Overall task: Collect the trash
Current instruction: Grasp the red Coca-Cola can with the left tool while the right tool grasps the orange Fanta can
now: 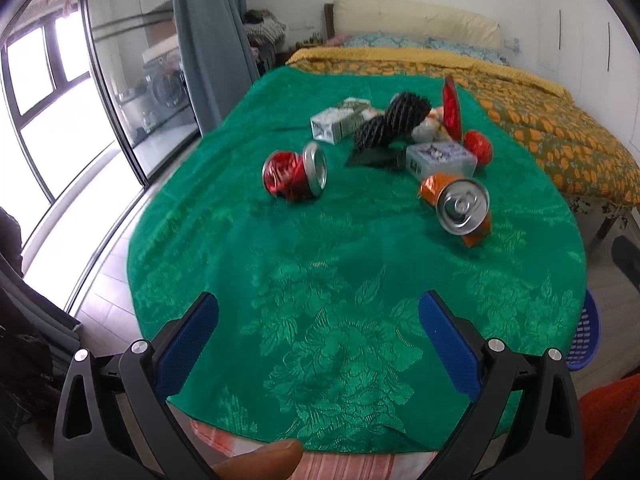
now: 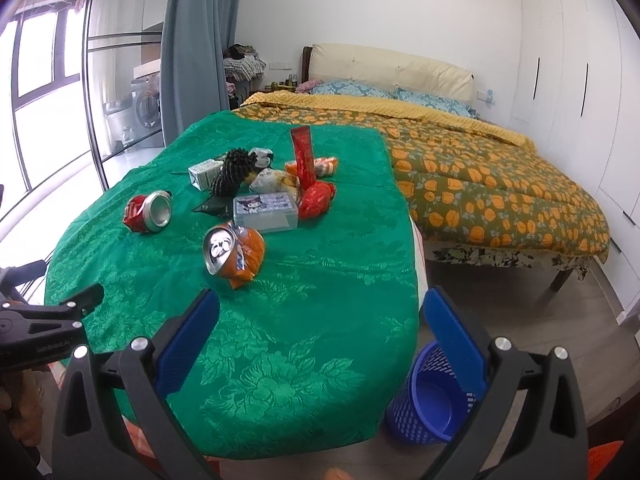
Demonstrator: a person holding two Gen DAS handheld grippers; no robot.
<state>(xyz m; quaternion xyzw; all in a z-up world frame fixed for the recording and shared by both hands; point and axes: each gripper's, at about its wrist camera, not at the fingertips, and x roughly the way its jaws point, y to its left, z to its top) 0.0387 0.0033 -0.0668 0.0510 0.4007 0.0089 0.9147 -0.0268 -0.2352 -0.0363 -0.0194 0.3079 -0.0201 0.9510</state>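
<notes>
A green-clothed table (image 1: 320,280) (image 2: 280,320) holds a pile of trash. A crushed red can (image 1: 294,176) (image 2: 148,212) lies at the left, a crushed orange can (image 1: 460,208) (image 2: 234,252) nearer the front. Behind them lie a black spiky foam piece (image 1: 394,122) (image 2: 230,174), small cartons (image 1: 338,122) (image 2: 206,174), a clear plastic box (image 1: 442,160) (image 2: 266,210) and red wrappers (image 1: 452,108) (image 2: 310,184). My left gripper (image 1: 320,308) hangs open over the table's near edge. My right gripper (image 2: 320,308) is open too, over the table's right front corner. Both hold nothing.
A blue mesh waste basket (image 2: 430,400) (image 1: 586,332) stands on the floor right of the table. A bed (image 2: 480,176) with a flowered quilt lies beyond. Glass sliding doors (image 1: 60,140) and a grey curtain (image 2: 192,48) are on the left; white wardrobes (image 2: 568,80) on the right.
</notes>
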